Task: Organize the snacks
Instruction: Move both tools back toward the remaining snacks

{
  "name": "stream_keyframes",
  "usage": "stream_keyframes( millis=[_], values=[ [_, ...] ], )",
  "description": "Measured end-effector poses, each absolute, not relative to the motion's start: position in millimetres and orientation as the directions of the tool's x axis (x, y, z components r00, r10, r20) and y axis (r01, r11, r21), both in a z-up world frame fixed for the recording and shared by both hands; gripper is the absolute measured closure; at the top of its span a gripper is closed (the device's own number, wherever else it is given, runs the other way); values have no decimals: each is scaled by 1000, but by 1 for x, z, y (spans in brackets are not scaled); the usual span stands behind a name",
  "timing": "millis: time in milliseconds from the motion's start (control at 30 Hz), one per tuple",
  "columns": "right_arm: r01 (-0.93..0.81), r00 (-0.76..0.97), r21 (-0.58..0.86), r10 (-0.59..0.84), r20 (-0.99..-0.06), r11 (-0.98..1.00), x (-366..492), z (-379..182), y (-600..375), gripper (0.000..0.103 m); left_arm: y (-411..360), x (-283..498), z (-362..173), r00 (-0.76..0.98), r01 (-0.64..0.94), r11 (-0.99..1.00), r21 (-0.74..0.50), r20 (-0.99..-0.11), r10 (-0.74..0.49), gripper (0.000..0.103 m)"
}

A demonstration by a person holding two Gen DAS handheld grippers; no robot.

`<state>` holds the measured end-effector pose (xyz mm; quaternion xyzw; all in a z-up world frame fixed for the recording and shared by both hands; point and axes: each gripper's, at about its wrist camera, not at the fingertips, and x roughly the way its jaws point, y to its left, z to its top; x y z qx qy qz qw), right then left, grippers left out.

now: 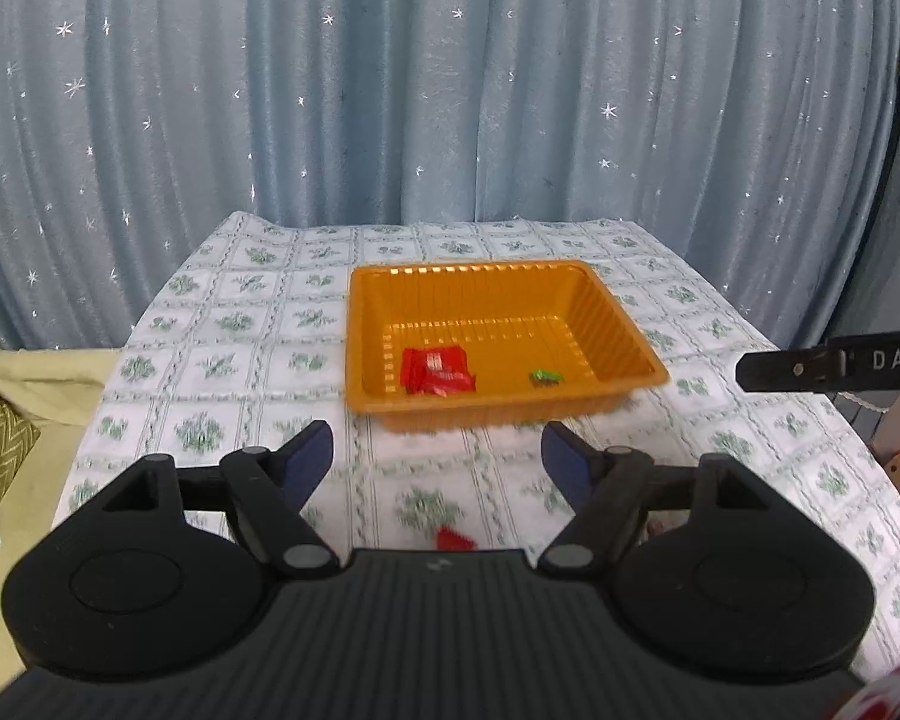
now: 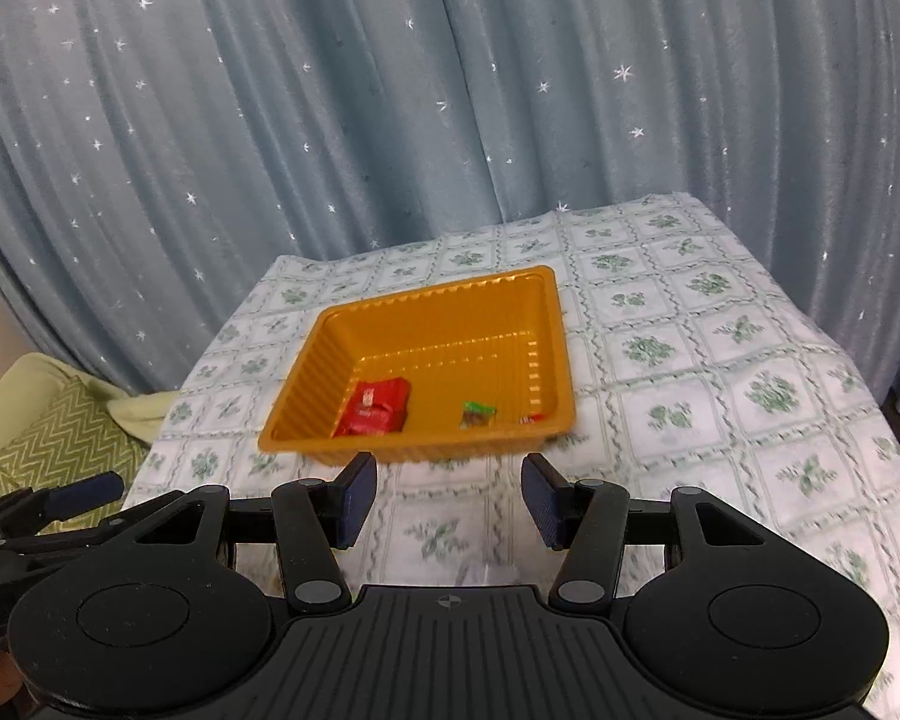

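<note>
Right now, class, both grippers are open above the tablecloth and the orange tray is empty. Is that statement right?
Not quite: the orange tray is not empty. The left wrist view shows red snack packets and a small green-wrapped candy lying on its floor. The rest stands: the left gripper and right gripper are both open above the tablecloth.

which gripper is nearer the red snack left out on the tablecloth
Left. The red snack lies just below the open left gripper, at its base. The open right gripper is off to the right, and its own view shows no such snack.
</note>
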<state>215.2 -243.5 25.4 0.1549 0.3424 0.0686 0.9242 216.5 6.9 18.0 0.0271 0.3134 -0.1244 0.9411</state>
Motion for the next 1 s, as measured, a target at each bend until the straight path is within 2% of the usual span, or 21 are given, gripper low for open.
stream_keyframes(
  millis=[500,1000],
  values=[
    [42,774,288,151,-615,957,107,11,-240,49,10,118,-4,759,218,973,-69,-615,-214,27],
    [73,733,291,147,-664,954,96,-20,-241,49,15,122,-38,717,230,972,-50,-667,-204,27]
  ],
)
